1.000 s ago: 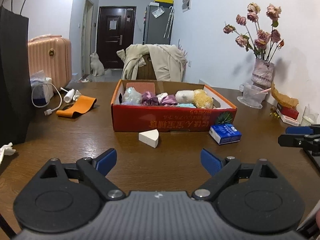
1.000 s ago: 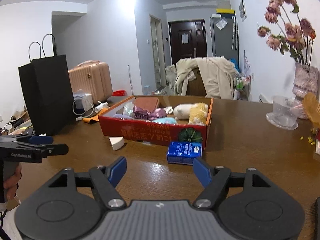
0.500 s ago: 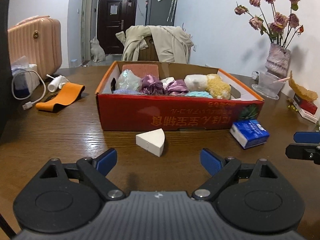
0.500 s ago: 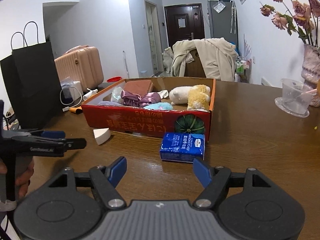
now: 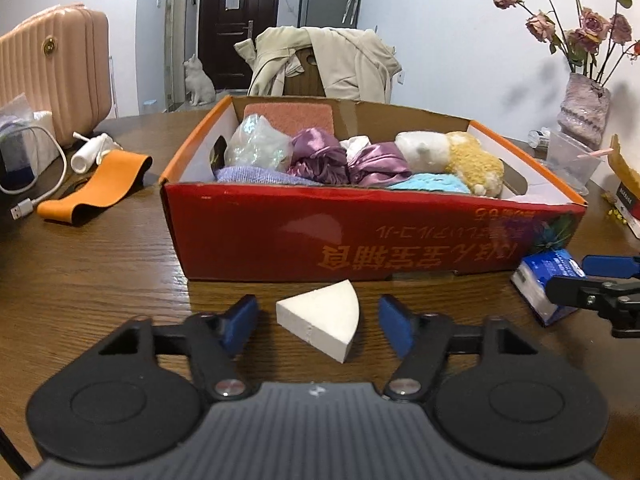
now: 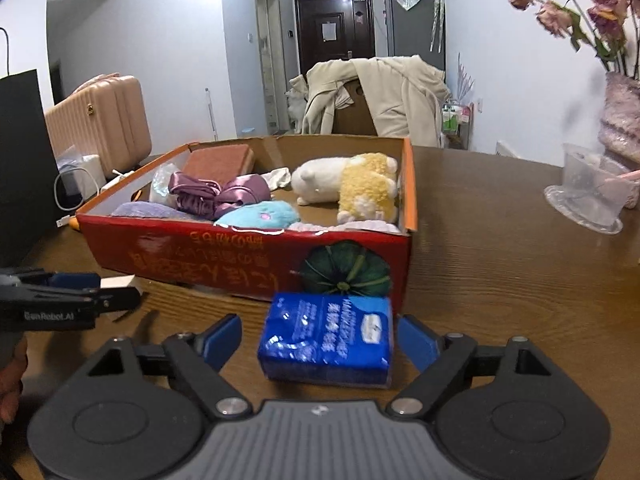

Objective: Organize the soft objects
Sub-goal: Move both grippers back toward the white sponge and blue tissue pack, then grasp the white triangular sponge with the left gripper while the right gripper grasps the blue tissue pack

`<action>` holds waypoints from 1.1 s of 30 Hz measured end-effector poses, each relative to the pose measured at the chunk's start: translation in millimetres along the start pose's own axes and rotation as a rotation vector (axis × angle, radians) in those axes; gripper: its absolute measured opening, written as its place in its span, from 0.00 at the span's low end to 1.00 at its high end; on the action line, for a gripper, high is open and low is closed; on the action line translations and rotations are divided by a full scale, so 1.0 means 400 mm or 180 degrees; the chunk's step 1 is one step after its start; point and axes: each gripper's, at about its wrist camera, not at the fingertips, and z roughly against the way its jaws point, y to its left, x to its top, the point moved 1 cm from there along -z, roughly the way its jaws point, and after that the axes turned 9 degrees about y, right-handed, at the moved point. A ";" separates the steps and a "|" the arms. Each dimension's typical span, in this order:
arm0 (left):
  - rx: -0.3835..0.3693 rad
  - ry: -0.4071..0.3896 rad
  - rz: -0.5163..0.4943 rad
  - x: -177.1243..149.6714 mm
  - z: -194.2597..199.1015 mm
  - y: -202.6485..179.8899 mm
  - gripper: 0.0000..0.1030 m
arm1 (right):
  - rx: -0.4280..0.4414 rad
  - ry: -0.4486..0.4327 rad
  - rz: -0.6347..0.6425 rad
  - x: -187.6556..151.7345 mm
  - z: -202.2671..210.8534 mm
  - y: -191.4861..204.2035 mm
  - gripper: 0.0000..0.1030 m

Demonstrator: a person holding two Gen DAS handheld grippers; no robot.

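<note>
We hold the left gripper [image 5: 319, 322] low over the wooden table [image 5: 100, 280], pointed down toward the red cardboard box [image 5: 360, 236]. Its jaws are closing, and the white wedge sponge [image 5: 320, 318] lies between the blue pads [image 5: 239, 322] at lower centre of the left wrist view, with a gap on each side, so nothing presses on it yet. The sponge is a quarter-round block, matte white, resting flat on the table just in front of the box's near wall.

Our right gripper [image 6: 320, 340] sits at the same low angle. Its jaws are opening, and the blue tissue pack [image 6: 326, 338] lies between them at lower centre of the right wrist view; the right pad looks very near its side, the left pad stands clear. The pack is a glossy, soft-sided rectangle with white print, just beside the box corner that bears a green pumpkin picture.

In the box lie a yellow and white plush toy [image 6: 352, 184], purple satin cloth [image 5: 348, 158], a teal soft piece [image 6: 260, 214] and a pink sponge block [image 5: 288, 118]. At left of the left wrist view are an orange strap [image 5: 96, 184] and a white cable [image 5: 44, 176]; a vase of dried roses [image 5: 584, 108] stands at upper right.
</note>
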 end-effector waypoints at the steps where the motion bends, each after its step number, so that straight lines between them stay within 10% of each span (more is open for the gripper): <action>1: 0.0007 -0.0028 -0.0002 -0.001 -0.001 0.001 0.58 | -0.0035 0.0004 0.0015 0.001 -0.009 0.004 0.83; 14: -0.0091 -0.0075 -0.0013 -0.022 0.041 -0.015 0.37 | -0.0130 -0.0024 0.0072 -0.027 -0.005 0.009 0.71; 33: -0.0342 -0.0638 -0.0289 -0.148 0.378 -0.129 0.37 | 0.0111 -0.0520 0.0304 -0.176 0.358 0.106 0.71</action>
